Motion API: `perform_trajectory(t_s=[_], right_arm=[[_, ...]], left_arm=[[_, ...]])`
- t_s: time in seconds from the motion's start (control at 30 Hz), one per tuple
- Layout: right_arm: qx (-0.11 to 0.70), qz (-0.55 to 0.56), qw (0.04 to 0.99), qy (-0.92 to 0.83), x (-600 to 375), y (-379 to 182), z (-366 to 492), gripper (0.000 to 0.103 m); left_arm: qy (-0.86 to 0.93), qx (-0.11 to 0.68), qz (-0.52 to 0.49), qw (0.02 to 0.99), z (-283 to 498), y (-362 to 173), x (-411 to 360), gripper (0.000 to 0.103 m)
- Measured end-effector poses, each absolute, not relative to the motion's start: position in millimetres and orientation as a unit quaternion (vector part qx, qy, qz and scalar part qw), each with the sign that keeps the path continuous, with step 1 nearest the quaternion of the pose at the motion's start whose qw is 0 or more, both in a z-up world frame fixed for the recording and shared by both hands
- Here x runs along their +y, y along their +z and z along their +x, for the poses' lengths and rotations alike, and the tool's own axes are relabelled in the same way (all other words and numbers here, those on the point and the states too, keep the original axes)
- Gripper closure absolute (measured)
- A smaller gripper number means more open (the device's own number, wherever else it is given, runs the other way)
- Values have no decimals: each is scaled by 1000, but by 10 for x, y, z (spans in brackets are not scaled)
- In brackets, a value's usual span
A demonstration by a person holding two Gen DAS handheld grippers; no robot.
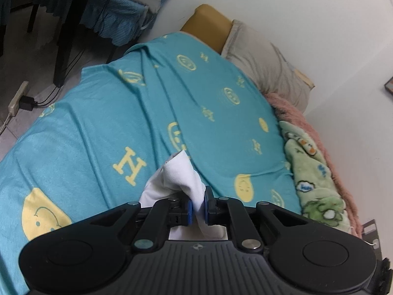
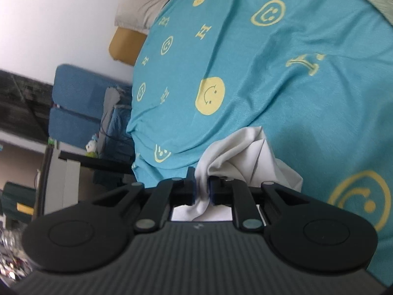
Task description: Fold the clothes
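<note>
**Both grippers clamped on white cloth above the bed**

Your left gripper (image 1: 198, 205) is pinched on a bunch of white cloth (image 1: 183, 175); the blue pads (image 1: 189, 209) press it from both sides, and folds stick up ahead of the jaws. Your right gripper (image 2: 202, 188) is clamped the same way on white cloth (image 2: 243, 157), which spills to the right over the sheet (image 2: 282, 93).

No containers show in either view.

The teal sheet (image 1: 103, 113) covers the bed and lies wrinkled but bare ahead of both tools. In the left view, the wall (image 1: 307, 24) runs along the far side, with a grey pillow (image 1: 265, 66), a pink fleece (image 1: 316, 137) and a green printed blanket (image 1: 309, 162) lined along that edge. The near edge drops to a tiled floor with a power strip (image 1: 18, 98).

The sheet bears yellow smiley faces and the letter H (image 1: 129, 166); no other writing is legible.
</note>
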State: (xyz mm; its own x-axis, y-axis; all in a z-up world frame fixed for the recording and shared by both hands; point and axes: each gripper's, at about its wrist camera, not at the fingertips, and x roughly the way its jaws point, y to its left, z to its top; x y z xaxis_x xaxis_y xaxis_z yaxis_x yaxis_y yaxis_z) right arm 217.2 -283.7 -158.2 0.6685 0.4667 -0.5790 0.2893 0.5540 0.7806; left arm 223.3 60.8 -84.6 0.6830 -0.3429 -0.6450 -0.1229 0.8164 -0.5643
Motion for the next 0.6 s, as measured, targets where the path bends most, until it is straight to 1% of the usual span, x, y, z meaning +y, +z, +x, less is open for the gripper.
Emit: perform_trajectory(t_s=[0.1, 0.13, 0.17, 0.2, 0.23, 0.27, 0.3, 0.33, 0.4, 0.5, 0.57, 0.6], right_arm=[[409, 455, 789, 57, -2796, -1640, 2221, 87], [410, 451, 790, 59, -2795, -1663, 2224, 84], [410, 447, 793, 63, -2800, -1685, 2220, 70], [408, 446, 794, 69, -2802, -1702, 2212, 58], [402, 450, 794, 75, -2800, -1711, 2201, 30], [394, 455, 794, 79, -2795, -1707, 2184, 14], [388, 459, 795, 85, -2781, -1686, 2168, 14], [386, 455, 797, 96, -2759, -1649, 2158, 15], [374, 434, 813, 107, -2701, -1540, 2106, 15], [345, 371, 855, 108, -2593, -1359, 1960, 15], [345, 327, 873, 109, -2512, -1314, 1904, 32], [351, 309, 877, 108, -2475, -1327, 1899, 33]], left_arm=[[-60, 397, -287, 870, 2293, -907, 608, 91], [-61, 398, -281, 871, 2297, -923, 603, 90], [-62, 398, -271, 874, 2298, -931, 582, 88], [-63, 399, -260, 877, 2299, -937, 556, 82], [-68, 400, -250, 879, 2292, -932, 529, 64], [-73, 401, -241, 881, 2282, -923, 501, 54], [-83, 398, -231, 884, 2259, -903, 462, 35], [-93, 394, -220, 887, 2230, -879, 422, 21], [-109, 387, -187, 896, 2156, -825, 328, 19], [-112, 372, -111, 915, 2012, -785, 170, 18], [-107, 372, -61, 920, 1953, -837, 57, 15], [-104, 379, -44, 919, 1951, -884, 12, 15]])
